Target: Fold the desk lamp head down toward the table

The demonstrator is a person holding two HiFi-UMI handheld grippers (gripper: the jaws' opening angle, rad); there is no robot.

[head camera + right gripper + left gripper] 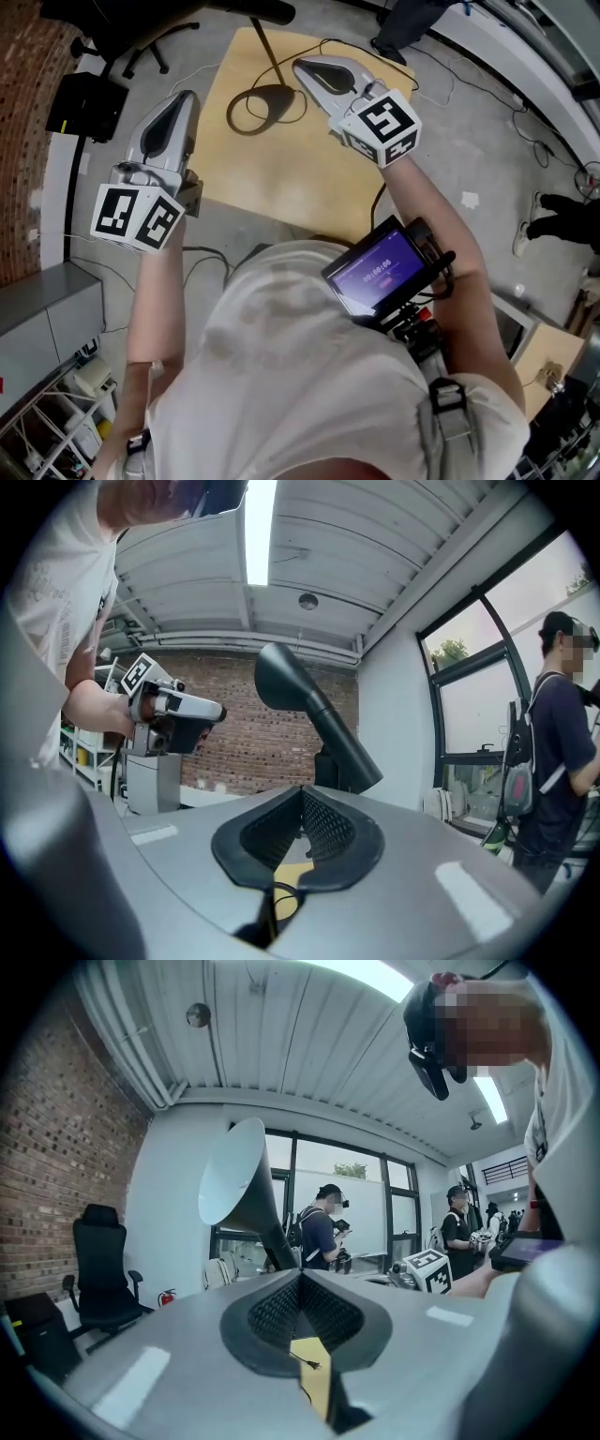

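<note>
— Far left first?

— Left gripper (187, 97) (300, 1283), jaws pressed together on nothing, hanging just off the left edge of the counter (281, 178), over the floor.

— And the desk lamp?

— Stands on the counter near that left edge, toward the far side. Ring-shaped lamp base (267, 105) flat on the wood, thin stem (270, 52) rising from it toward the far edge. Lamp head (234, 1171) (281, 682) raised, not folded down, above the jaws in both gripper views. Shows its pale inside in the left gripper view and its dark back in the right gripper view. Touched by neither gripper.

— Right of that?

— Right gripper (302, 66) (302, 794), likewise closed and empty, held over the far part of the counter, tip seen from above just right of the lamp base. Nearer the body, a lit screen (380, 272) at the person's chest.
</note>
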